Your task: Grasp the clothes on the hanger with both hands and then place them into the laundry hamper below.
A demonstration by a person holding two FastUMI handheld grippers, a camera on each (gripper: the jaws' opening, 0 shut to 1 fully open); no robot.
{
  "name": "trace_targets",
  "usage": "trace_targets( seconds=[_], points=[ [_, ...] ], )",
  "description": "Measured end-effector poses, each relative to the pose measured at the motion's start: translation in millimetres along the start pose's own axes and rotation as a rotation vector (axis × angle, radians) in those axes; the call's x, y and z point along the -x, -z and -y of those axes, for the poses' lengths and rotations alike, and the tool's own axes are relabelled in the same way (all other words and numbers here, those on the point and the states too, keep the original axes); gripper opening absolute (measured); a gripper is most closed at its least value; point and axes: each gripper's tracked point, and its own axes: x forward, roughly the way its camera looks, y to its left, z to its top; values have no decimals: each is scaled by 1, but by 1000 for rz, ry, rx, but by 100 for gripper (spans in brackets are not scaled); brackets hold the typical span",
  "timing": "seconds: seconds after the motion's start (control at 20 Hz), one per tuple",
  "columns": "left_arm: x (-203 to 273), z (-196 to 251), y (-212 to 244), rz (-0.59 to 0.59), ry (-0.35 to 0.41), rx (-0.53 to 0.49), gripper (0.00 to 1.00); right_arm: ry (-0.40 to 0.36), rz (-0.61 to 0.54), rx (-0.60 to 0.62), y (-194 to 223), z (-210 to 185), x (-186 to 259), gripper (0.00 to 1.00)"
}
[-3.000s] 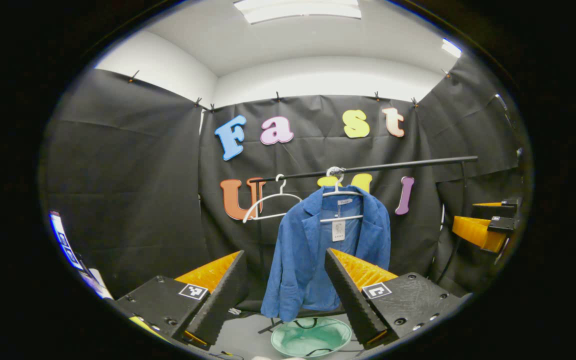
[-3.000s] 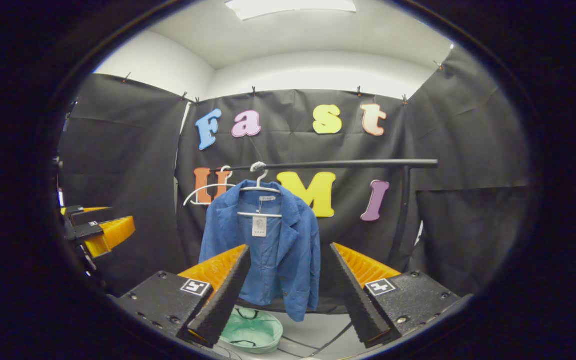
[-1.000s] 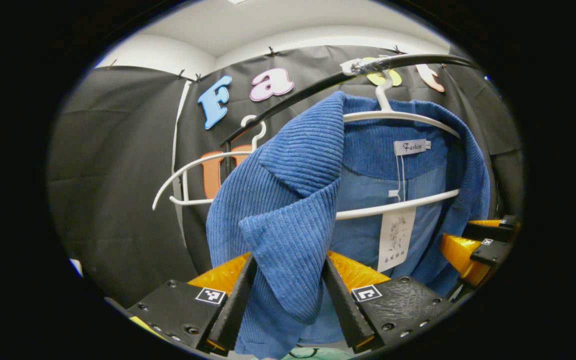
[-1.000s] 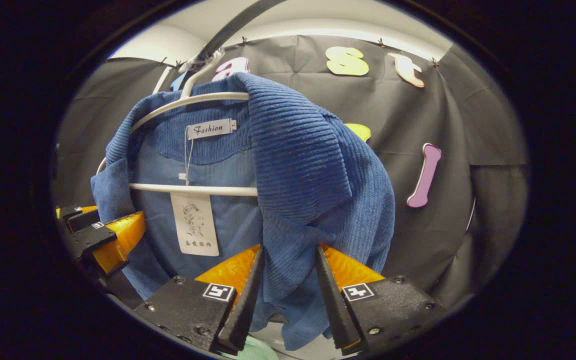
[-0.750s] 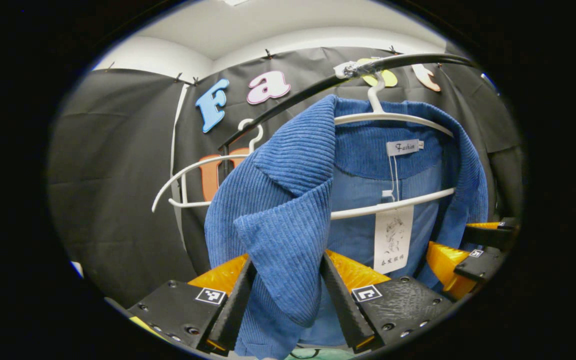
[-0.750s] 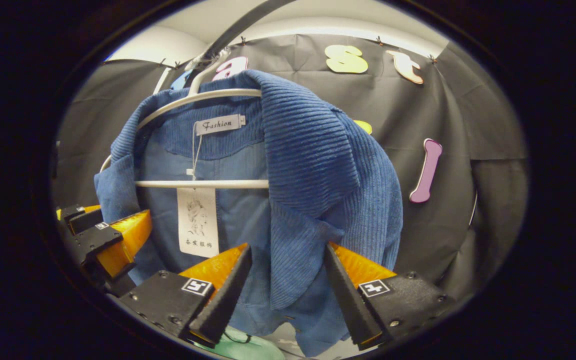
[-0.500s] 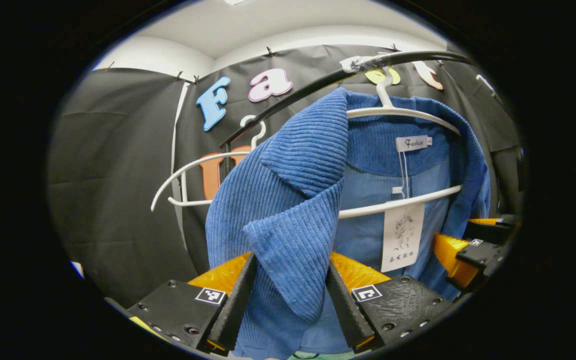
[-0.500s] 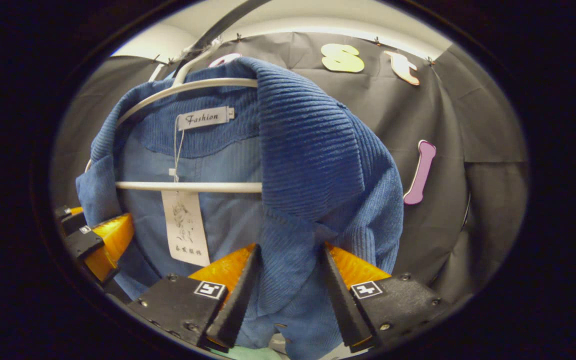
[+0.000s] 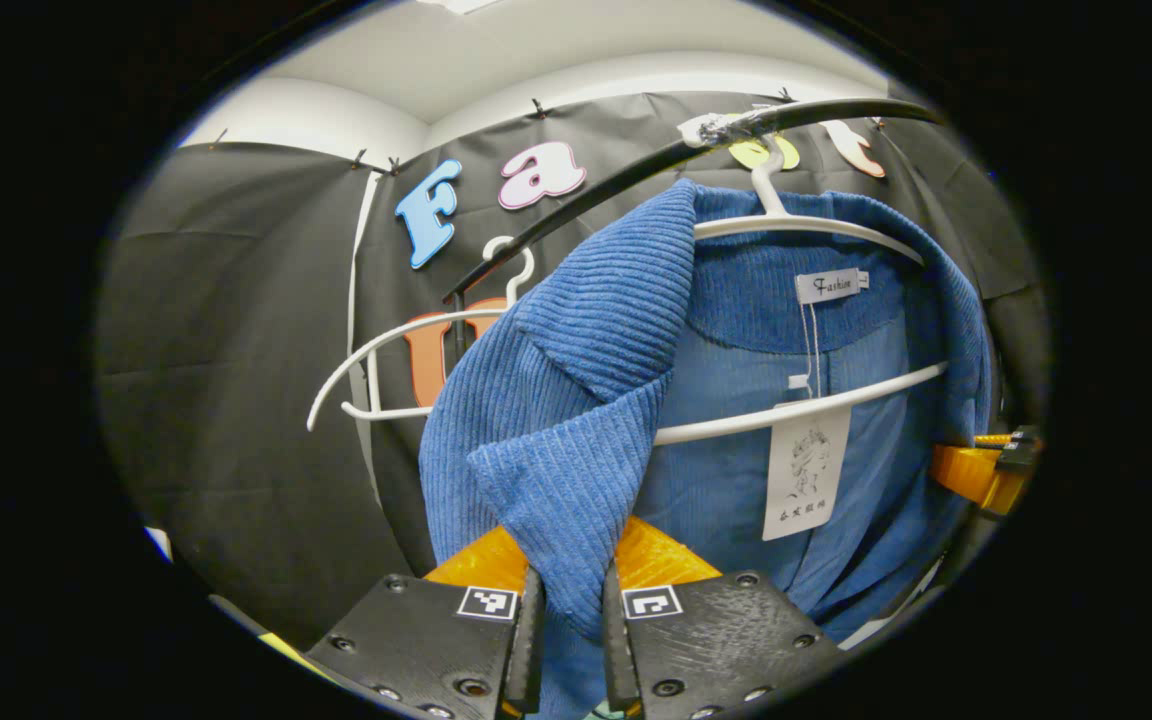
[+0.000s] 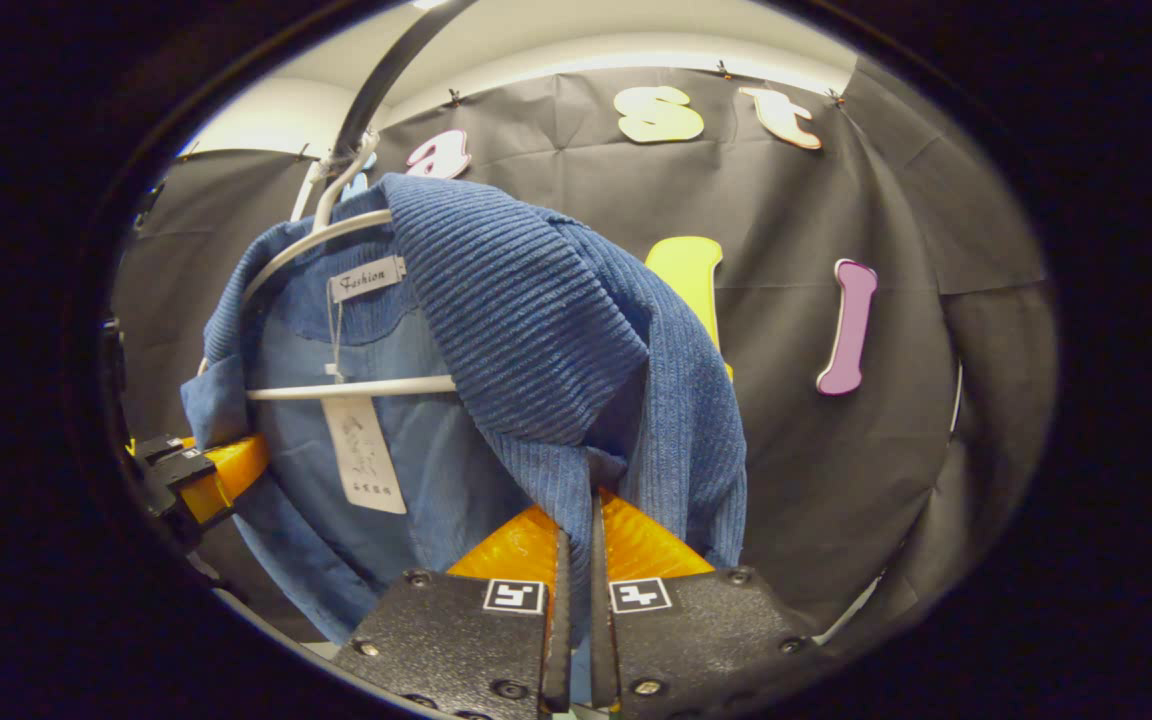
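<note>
A blue corduroy jacket [image 9: 586,400] [image 10: 526,330] hangs on a white hanger [image 9: 816,228] [image 10: 336,240] from a black rail [image 9: 636,165] [image 10: 381,70]. My left gripper [image 9: 568,620] is shut on the jacket's lapel on its side. On the other lapel my right gripper [image 10: 574,590] is shut too. The right gripper [image 9: 981,470] also shows at the edge of the left gripper view, and the left gripper [image 10: 201,475] at the edge of the right gripper view. A paper tag [image 9: 804,470] dangles inside the collar.
A second, bare white hanger [image 9: 396,350] hangs on the rail beside the jacket in the left gripper view. Black cloth walls close in behind and on both sides. A sliver of pale green shows below the left gripper's fingers.
Both grippers have gone from open around the lapels to shut on them. The right gripper has also shifted, so the jacket sits further left in its view.
</note>
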Motion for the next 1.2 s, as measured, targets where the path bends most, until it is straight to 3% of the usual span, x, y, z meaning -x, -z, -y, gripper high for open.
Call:
trace_targets(
  seconds=[0.1,0.25,0.4,0.55,0.75,0.9,1.0,1.1,1.2],
  points=[
    [1,3,-1,-4,26,13,24,-46,-4,-45,1,-5,3,10],
    [5,-1,0,-12,37,27,5,-105,-12,-102,2,-8,8,6],
    [3,-1,0,-20,66,44,0,-155,-9,-151,0,-9,12,5],
    [7,-4,-4,-15,73,75,1,-258,-14,-279,0,-19,16,4],
    [17,-7,-18,19,108,90,1,-466,6,-437,-14,-29,29,4],
    [25,-18,-27,37,115,108,4,-546,34,-442,-22,-29,44,4],
    [25,-22,-37,54,122,168,0,-591,46,-437,-30,-33,51,4],
    [22,-27,-46,63,121,210,4,-619,62,-468,-40,-32,54,4],
    [19,-34,-62,87,123,227,0,-671,92,-513,-58,-35,59,4]
  ],
)
